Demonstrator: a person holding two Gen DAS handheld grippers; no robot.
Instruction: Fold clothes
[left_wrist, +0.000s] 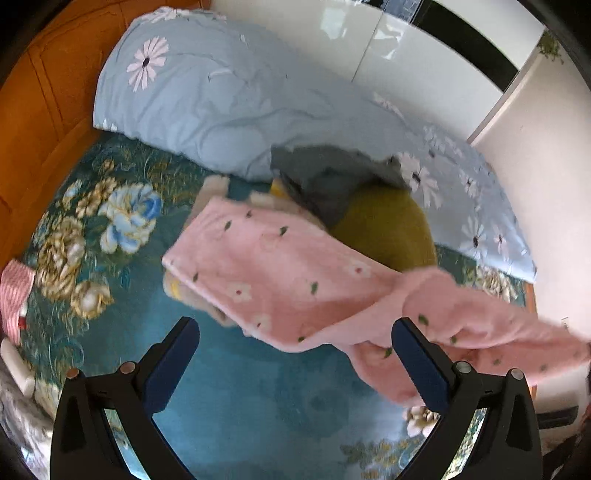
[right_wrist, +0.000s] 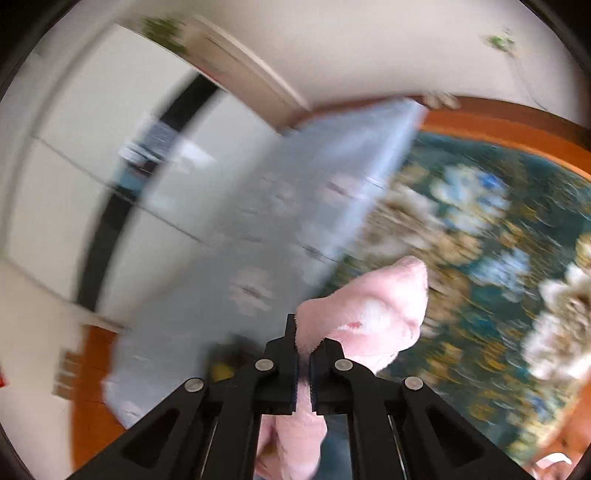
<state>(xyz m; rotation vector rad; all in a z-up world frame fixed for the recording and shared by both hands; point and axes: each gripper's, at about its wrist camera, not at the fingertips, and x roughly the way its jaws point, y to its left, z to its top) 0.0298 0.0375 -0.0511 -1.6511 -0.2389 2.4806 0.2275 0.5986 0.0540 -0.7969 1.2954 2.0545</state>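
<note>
Looking down from the left wrist view, a bed covered by a teal floral bedspread (left_wrist: 92, 229) is seen, with a pale blue daisy-print quilt (left_wrist: 207, 96) bunched along its far side against glossy white wardrobe doors (left_wrist: 388, 44). A heap of clothes lies near the middle of the bed: a grey garment (left_wrist: 332, 177) rests on an olive-green garment (left_wrist: 384, 229), and a pink fleece garment with small flowers (left_wrist: 280, 273) is stretched from the heap toward the right edge of the frame, lifted clear of the bedspread at that end. A red-and-white striped cloth (left_wrist: 14, 291) is caught at the left edge. None of this heap is made out sharply in the right wrist view, which is heavily blurred; there the quilt (right_wrist: 280, 229) appears as a grey-blue slab, the bedspread (right_wrist: 480, 236) is smeared to the right, and an orange wooden bed frame (right_wrist: 498, 118) is shown beyond it. What that view alone supplies is the grasp: the right gripper (right_wrist: 303, 354) is seen with its jaws drawn almost together, a fold of the pink garment (right_wrist: 369, 314) pinched between them, the cloth bulging out past the fingertips and hanging below them. The left gripper (left_wrist: 295, 332) is held with its jaws spread wide; nothing is gripped, and the pink fleece is seen passing behind the right-hand finger (left_wrist: 421, 365), though contact there cannot be judged.
</note>
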